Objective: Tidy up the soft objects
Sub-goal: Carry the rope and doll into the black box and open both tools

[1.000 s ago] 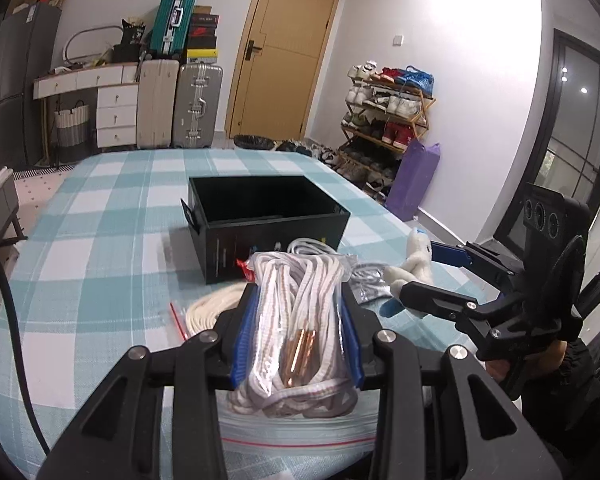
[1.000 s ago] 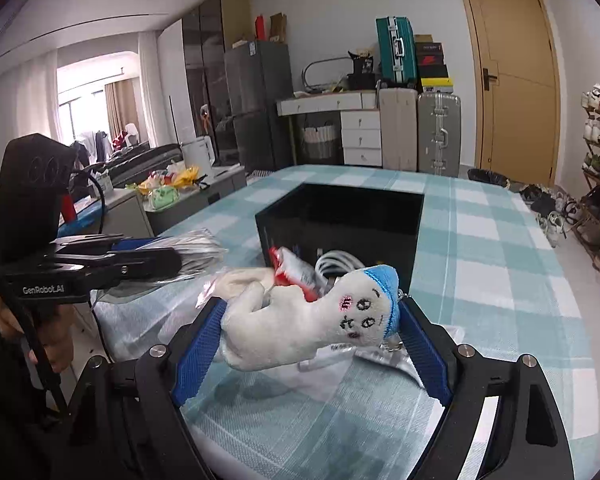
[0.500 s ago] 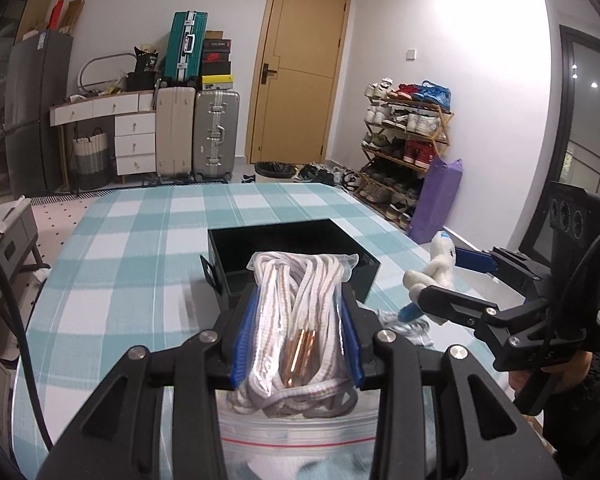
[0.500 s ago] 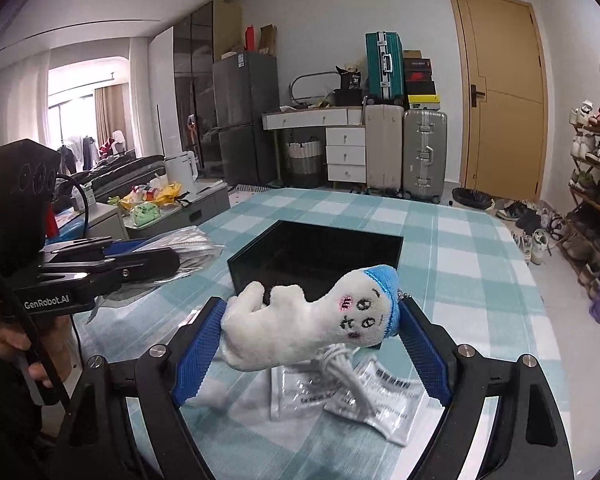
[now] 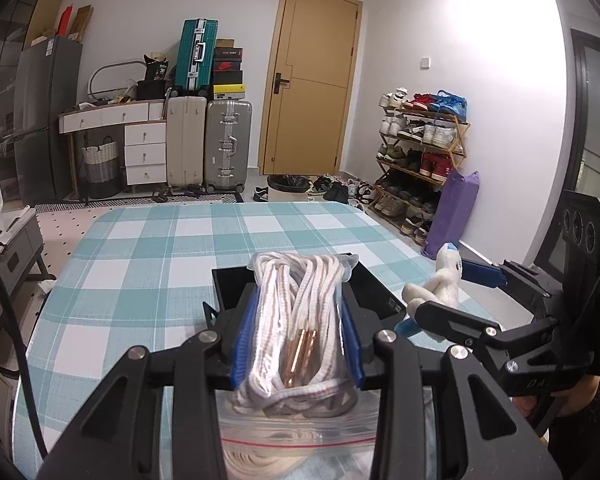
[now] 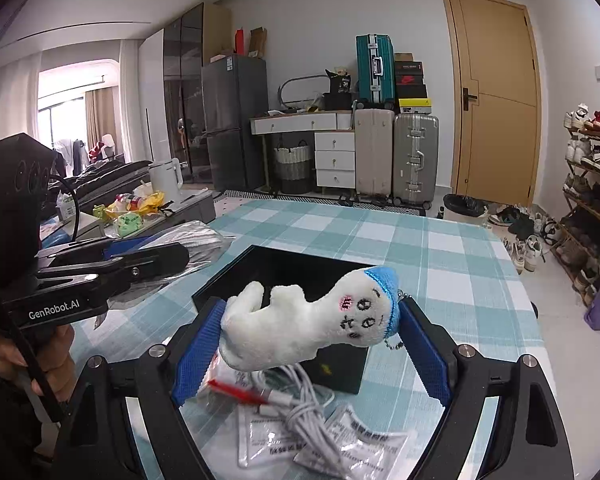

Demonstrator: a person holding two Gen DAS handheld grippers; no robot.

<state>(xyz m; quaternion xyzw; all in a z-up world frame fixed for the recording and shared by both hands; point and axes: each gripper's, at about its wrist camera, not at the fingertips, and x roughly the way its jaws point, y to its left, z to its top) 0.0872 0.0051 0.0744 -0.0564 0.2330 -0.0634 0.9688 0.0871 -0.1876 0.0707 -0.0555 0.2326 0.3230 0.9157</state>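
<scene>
My left gripper [image 5: 298, 340] is shut on a clear bag of white rope [image 5: 300, 320] and holds it in the air above the near edge of the black box [image 5: 370, 288]. My right gripper [image 6: 312, 344] is shut on a white plush toy with a blue cap [image 6: 308, 320], held lying sideways above the near side of the black box [image 6: 276, 268]. The plush [image 5: 440, 280] and the right gripper [image 5: 460, 304] show at the right of the left wrist view. The left gripper with its bag [image 6: 196, 240] shows at the left of the right wrist view.
The table wears a teal checked cloth [image 5: 160, 248]. On it below my right gripper lie a coiled white cable with a red tie [image 6: 296, 404] and flat clear packets [image 6: 364, 444]. A zip bag with cream rope [image 5: 292, 448] lies under the left gripper. Suitcases and a shoe rack stand beyond.
Both grippers have risen with their loads and moved forward over the black box. The table items have dropped lower in view.
</scene>
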